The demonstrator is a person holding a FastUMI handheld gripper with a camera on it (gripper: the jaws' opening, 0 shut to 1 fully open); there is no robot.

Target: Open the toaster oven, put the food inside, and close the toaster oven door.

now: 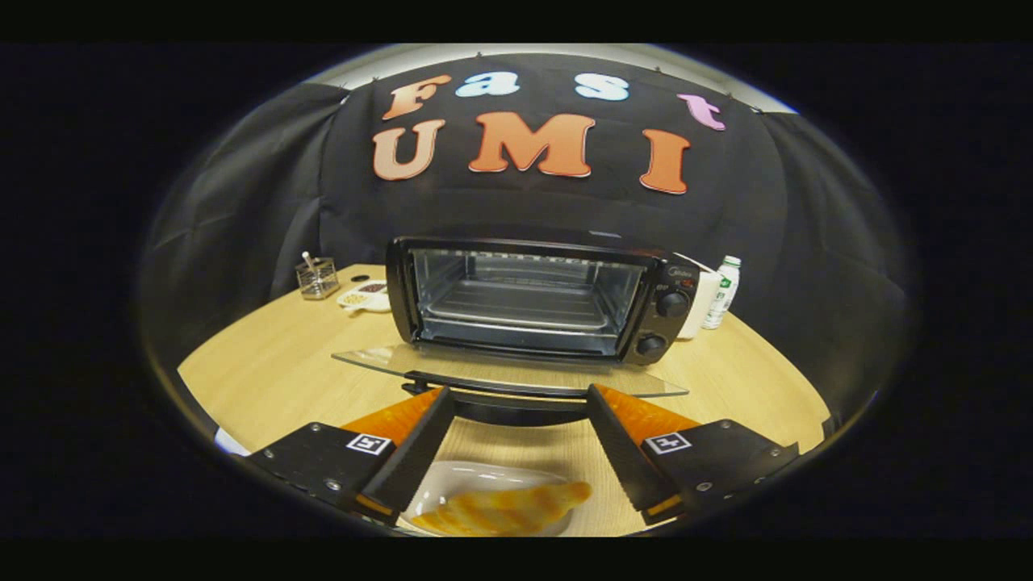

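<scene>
Tongs [516,395] spread wide, gripping nothing; between the 2 fingers a white dish [452,482] holds a croissant [508,508]. Just beyond the fingertips the toaster oven [537,298] stands mid-tabletop, glass door [508,373] folded flat, rack bare. Near the far left edge: a clear holder [316,278] with utensils, a snack dish [363,297]; a bottle [721,292] right of the oven
</scene>
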